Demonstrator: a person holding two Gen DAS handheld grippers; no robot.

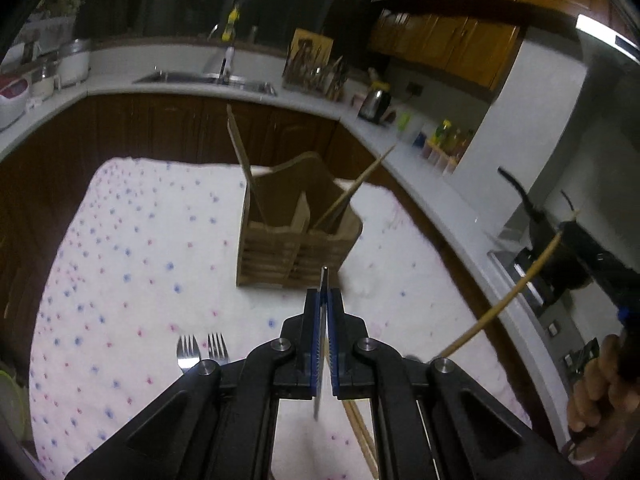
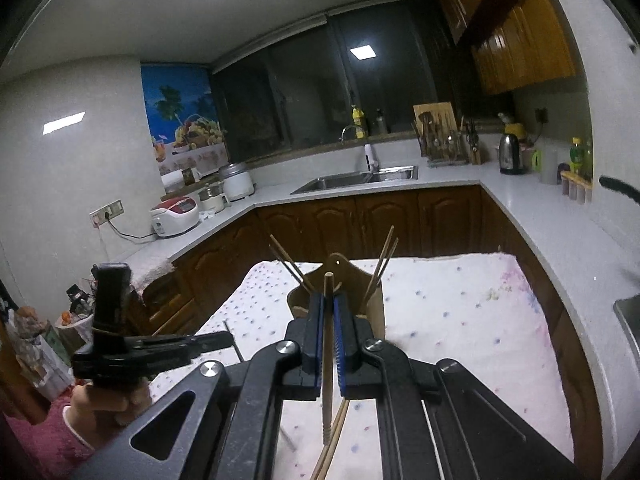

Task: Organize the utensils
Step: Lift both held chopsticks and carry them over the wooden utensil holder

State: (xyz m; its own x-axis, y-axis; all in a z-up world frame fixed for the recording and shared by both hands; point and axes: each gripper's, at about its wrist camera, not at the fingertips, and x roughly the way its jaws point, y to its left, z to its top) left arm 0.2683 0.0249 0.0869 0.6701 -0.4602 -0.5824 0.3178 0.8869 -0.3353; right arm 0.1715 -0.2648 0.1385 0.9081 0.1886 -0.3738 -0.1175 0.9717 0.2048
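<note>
Clamped in left gripper (image 1: 325, 312): thin metal utensil (image 1: 323, 280), edge-on, type can't tell, aimed at wooden holder (image 1: 296, 240) on dotted cloth (image 1: 120, 260), prob. for dropping in. Right gripper (image 2: 329, 312) shut on wooden chopstick (image 2: 327, 344), upright, just before the holder. Holder w/ compartments: chopsticks leaning out both sides. Two forks (image 1: 202, 350) on cloth near left gripper, not yet sorted; more chopsticks under grippers.

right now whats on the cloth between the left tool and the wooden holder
Only bare dotted cloth between the left tool and the wooden holder, in the left wrist view.
</note>
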